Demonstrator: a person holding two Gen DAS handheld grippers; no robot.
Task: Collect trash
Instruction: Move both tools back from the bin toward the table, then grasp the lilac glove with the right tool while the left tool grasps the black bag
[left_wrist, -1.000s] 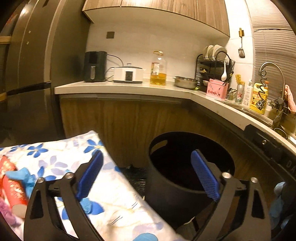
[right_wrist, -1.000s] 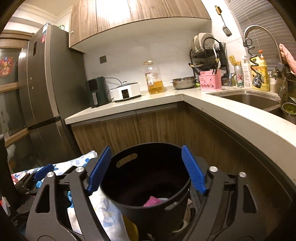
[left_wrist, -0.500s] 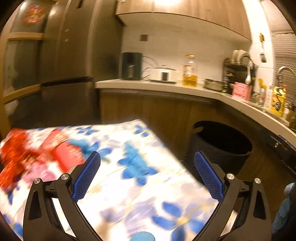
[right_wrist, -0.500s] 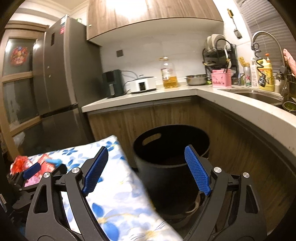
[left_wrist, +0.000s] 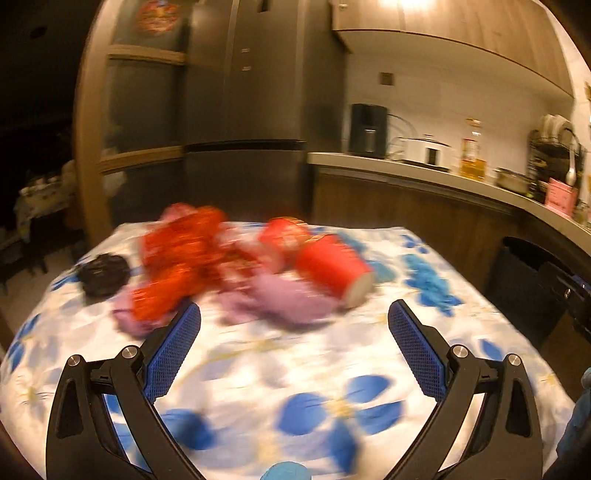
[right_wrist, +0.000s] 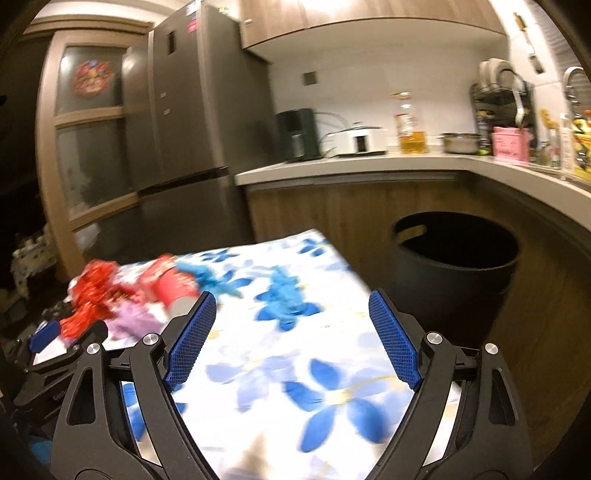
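1. The trash lies in a heap on the far left part of the table, well apart from the bin. The bin stands on the floor just past the table's right edge, under the counter, likely so each piece has a short carry.
2. In the heap, seen blurred: a red cup on its side nearest the bin, red wrappers, purple scraps, and a dark wad farthest from it.
3. The left claw gapes wide and empty, aimed at the heap, just short of the purple scraps.
4. The right claw is also spread wide, holding nothing, above bare cloth between heap and bin.
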